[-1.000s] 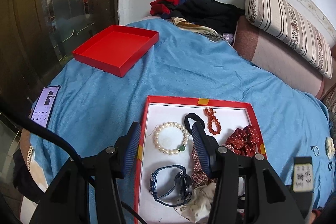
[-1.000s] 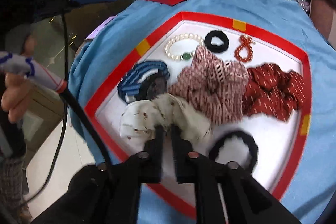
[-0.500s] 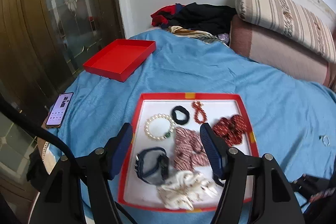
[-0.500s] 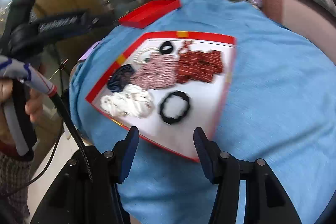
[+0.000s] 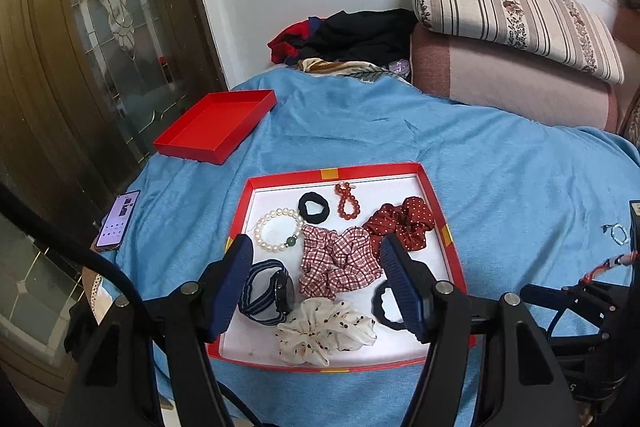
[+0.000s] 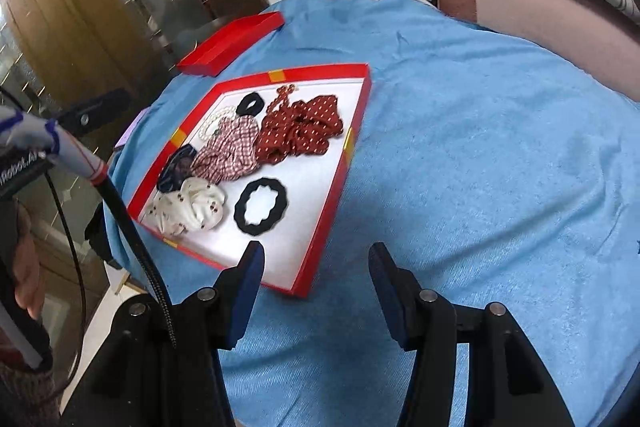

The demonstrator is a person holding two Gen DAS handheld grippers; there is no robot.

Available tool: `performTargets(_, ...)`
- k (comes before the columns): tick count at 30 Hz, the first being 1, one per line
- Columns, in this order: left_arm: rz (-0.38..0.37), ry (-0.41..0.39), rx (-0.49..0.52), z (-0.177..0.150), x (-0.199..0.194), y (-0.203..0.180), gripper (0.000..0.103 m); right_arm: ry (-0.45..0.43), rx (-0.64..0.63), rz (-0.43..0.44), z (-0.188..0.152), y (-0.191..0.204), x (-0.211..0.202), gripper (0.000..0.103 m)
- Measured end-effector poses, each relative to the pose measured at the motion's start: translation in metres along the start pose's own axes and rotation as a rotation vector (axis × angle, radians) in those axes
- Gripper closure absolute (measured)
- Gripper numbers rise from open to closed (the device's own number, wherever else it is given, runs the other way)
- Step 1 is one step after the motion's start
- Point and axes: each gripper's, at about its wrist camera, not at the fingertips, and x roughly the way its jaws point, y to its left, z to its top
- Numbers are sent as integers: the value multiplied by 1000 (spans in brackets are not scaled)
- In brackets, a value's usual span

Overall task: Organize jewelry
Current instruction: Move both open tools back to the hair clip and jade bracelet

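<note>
Both grippers point obliquely down over the blue cloth (image 6: 480, 155). Left gripper (image 5: 316, 267): jaws apart, holding nothing, above the near half of the red tray (image 5: 436, 199). Right gripper (image 6: 316, 267): jaws apart after just opening, empty, over the tray's near right corner. In the tray lie a pearl bracelet (image 5: 279, 229), red bead bracelet (image 5: 347, 201), watch (image 5: 267, 291), black hair ties and three scrunchies; the cream scrunchie (image 6: 188, 205) rests at the near left.

Phone (image 5: 117, 221), striped cushion (image 5: 516, 11), clothes heap (image 5: 352, 35)
</note>
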Motion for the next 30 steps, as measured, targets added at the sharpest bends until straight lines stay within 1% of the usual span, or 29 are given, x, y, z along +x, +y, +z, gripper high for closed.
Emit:
performTargets(7, -17, 6, 2, -2, 2, -6, 38, 5, 20, -22, -3, -11, 3, 44)
performTargets(16, -25, 24, 16, -2, 11, -14, 38, 10, 34, -25, -6, -18, 6, 44)
performTargets(22, -40, 48, 23, -2, 18, -24, 38, 0, 49, -49, -10, -33, 0, 44)
performTargets(25, -69, 61, 35, 0, 21, -40, 38, -15, 65, -84, -16, -50, -11, 44)
performTargets(28, -102, 67, 65, 2, 24, -65, 38, -43, 95, -134, -26, -78, -32, 44)
performTargets(30, -140, 77, 90, 4, 27, -88, 38, -56, 115, -166, -33, -96, -46, 44)
